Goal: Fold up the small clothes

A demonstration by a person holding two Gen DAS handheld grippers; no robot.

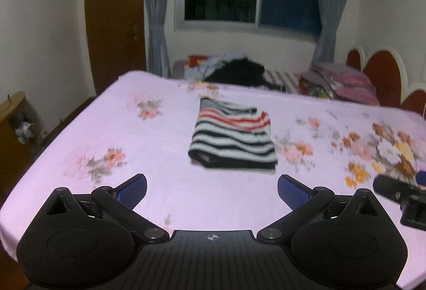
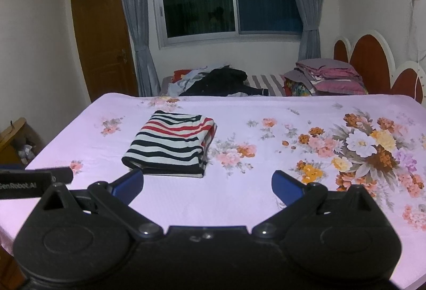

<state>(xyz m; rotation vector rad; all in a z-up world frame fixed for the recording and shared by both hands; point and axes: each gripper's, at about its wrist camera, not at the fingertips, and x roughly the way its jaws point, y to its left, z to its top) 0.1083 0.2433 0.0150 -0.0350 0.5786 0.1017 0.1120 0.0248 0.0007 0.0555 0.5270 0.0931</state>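
The striped garment lies folded into a compact rectangle on the pink floral sheet, black and white bands with red ones toward its far end. Edges look roughly aligned; layered folds show at its near end and right side. No loose sleeve or tail is visible.

Left gripper: fingers spread wide, holding nothing, short of the garment's near edge and clear of it. Right gripper: fingers likewise spread and empty, its left pad just short of the garment's near corner.

Risk, as judged: the fold appears complete, so any further forward motion by the right gripper could catch that near corner and lift or skew the top layers. A one-sided pinch to move the garment would likely let the stack slide open, the fabric looking soft and unsecured.

Beyond the garment, past the sheet's far edge, an unfolded clothes pile awaits, with stacked bedding to its right.
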